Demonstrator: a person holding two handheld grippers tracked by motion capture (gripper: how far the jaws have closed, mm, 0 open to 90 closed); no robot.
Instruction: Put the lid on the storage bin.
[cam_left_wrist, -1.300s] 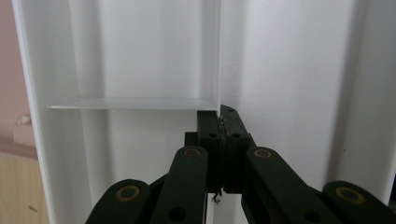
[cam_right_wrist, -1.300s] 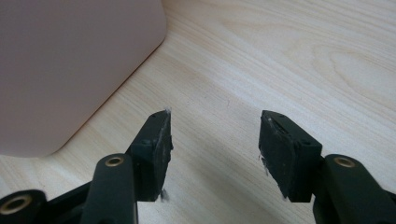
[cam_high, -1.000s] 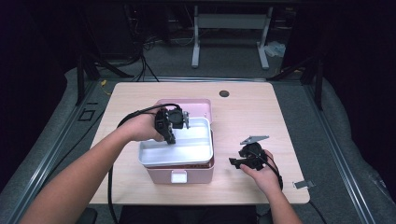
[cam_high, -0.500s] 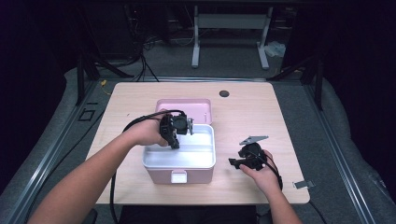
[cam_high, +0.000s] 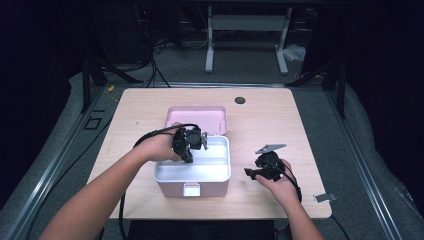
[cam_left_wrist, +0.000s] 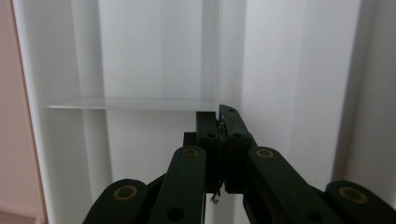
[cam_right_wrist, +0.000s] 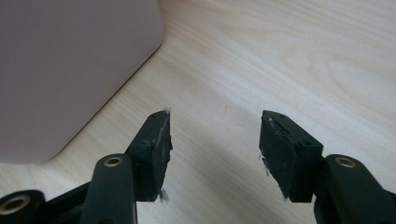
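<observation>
Reaching down into the white tray (cam_high: 215, 170) of the pink box (cam_high: 192, 189) at bench centre, the left gripper (cam_high: 189, 146) is held shut and empty, while the right gripper (cam_right_wrist: 214, 147) is rested half-open beside the box.

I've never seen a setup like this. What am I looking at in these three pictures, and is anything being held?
A person sits at a wooden table and works with a hand-held two-jaw tool in each hand. The high view looks down from above. The other two pictures come from cameras riding on each tool, looking along its black jaws.

On the table stands an open pink box with a white inside, its lid tipped back.

The left gripper reaches into the box; its jaws are shut, and the thin white divider lies just ahead. Whether it pinches that divider's edge I cannot tell.

The right gripper rests beside the box, jaws open, holding nothing.
</observation>
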